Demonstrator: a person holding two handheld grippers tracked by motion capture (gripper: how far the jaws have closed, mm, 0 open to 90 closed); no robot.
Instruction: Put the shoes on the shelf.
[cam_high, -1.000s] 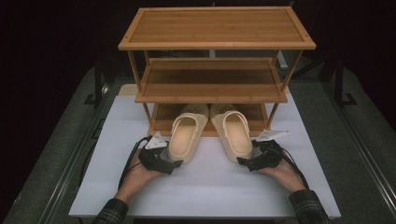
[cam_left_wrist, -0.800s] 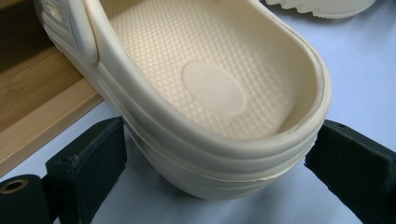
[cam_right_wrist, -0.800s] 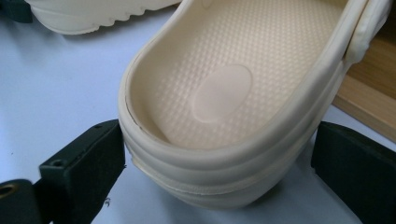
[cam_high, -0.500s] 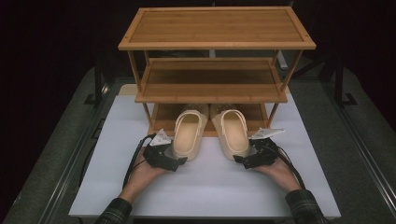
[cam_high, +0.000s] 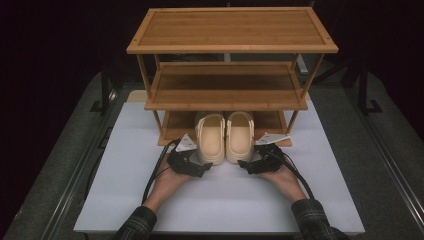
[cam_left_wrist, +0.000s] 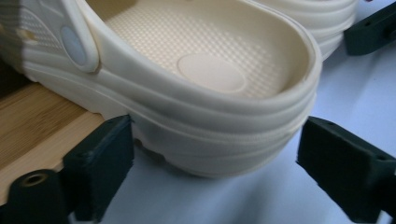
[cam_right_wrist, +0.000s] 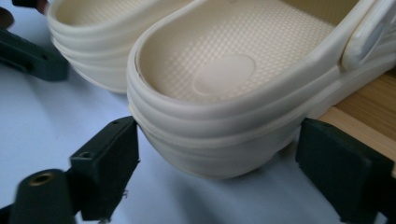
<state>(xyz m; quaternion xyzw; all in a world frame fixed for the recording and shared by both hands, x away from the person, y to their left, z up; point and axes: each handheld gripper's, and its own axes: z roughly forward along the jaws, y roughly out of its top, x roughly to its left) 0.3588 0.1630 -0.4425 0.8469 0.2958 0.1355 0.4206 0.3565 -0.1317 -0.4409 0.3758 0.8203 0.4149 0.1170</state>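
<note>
Two cream clogs stand side by side on the white board, toes under the wooden rack's (cam_high: 225, 92) lowest shelf. My left gripper (cam_high: 202, 167) is at the heel of the left clog (cam_high: 211, 137). In the left gripper view, that heel (cam_left_wrist: 210, 116) fills the gap of my left gripper (cam_left_wrist: 215, 154), whose jaws have just been closing and now meet its sides. My right gripper (cam_high: 245, 165) is at the heel of the right clog (cam_high: 240, 135). In the right gripper view, my right gripper (cam_right_wrist: 217, 154) likewise has just been closing on that heel (cam_right_wrist: 210, 116).
The rack has three wooden shelves, and its bottom shelf (cam_left_wrist: 28, 121) lies just under the clogs' fronts. The white board (cam_high: 225, 205) covers the table between the rack and the person. Grey matting and metal rails (cam_high: 75, 170) flank the board.
Both hands have moved toward the rack with the clogs. The clogs have gone from splayed apart to parallel and close together, farther under the lowest shelf.
</note>
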